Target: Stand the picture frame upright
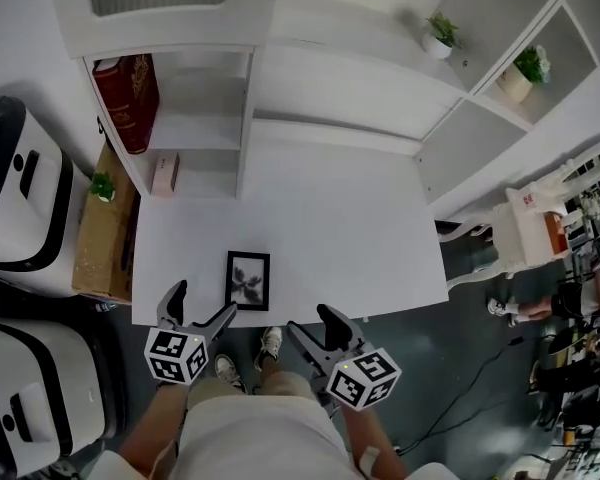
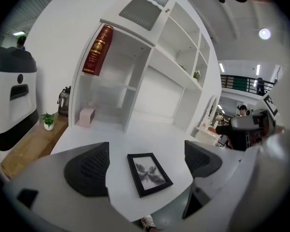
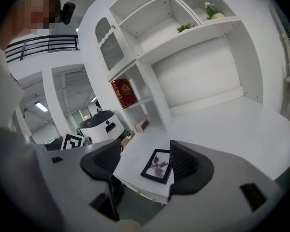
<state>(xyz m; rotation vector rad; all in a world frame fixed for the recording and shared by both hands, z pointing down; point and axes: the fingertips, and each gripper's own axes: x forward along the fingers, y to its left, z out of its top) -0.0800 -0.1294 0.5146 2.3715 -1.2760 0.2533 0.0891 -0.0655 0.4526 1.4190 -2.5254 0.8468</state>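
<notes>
Left gripper and right gripper hang wide open and empty before the white bench. The picture frame lies flat near its front edge, at twelve o'clock between them. A careless nudge, I judge, could slide it off.

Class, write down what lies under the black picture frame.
The black rectangular picture frame lies flat, face up, directly on the white desk. Its back and any stand are hidden beneath it.
</notes>
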